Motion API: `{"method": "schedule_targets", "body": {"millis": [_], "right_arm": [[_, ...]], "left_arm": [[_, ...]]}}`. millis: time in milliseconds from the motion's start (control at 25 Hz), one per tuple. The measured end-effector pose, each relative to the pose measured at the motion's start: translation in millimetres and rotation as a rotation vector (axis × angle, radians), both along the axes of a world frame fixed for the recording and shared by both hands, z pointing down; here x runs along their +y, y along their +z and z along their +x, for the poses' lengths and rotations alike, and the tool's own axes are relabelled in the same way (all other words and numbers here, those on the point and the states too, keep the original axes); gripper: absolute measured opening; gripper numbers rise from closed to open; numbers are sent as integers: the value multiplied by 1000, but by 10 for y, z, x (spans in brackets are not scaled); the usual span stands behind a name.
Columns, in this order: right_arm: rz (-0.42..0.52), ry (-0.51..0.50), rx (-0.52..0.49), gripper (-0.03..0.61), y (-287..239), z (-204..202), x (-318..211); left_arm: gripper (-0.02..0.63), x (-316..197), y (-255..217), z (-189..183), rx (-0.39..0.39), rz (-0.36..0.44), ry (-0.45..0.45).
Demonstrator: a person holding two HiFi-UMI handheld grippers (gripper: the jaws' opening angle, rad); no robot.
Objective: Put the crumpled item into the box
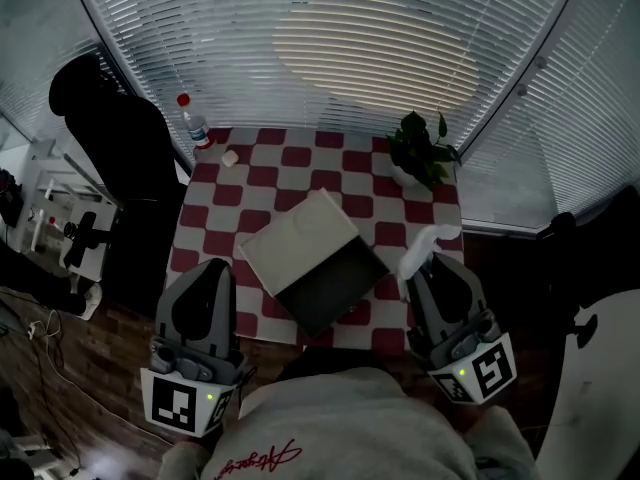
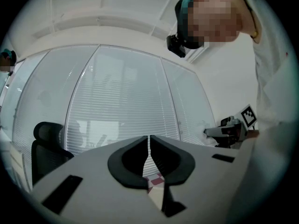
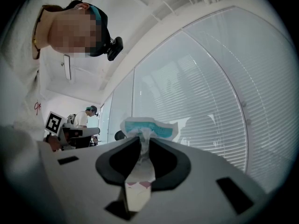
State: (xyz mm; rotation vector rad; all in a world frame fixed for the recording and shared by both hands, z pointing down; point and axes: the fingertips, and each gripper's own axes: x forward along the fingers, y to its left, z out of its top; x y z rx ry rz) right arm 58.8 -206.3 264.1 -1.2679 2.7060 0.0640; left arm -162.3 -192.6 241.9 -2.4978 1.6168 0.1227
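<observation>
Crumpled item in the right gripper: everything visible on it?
The crumpled item is thin white sheet, paper or plastic-like, with a teal band across its flared top. Its bunched lower part is pinched in the right gripper, the top standing past the jaw tips. Nothing else touches it; it hangs right of the open box, over the checkered table.

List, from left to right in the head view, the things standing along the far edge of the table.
bottle → small white lump → plant

Crumpled white-and-teal item (image 3: 149,129), perhaps a wrapper, pinched in the right gripper (image 3: 143,143) beside the open box (image 1: 335,290).
</observation>
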Motion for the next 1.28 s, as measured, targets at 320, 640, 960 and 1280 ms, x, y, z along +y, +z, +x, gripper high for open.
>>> {"method": "schedule_targets", "body": {"millis": [320, 640, 960, 1280], "right_arm": [[-3, -44, 8, 77, -40, 8, -76], [8, -123, 29, 77, -82, -82, -120], [-22, -182, 49, 77, 33, -174, -136], [-42, -220, 72, 77, 144, -255, -113]], "left_arm": [[28, -16, -40, 11, 8, 1, -39], [28, 54, -58, -16, 22, 7, -98], [28, 106, -37, -36, 19, 0, -133], [28, 236, -62, -77, 11, 7, -168]]}}
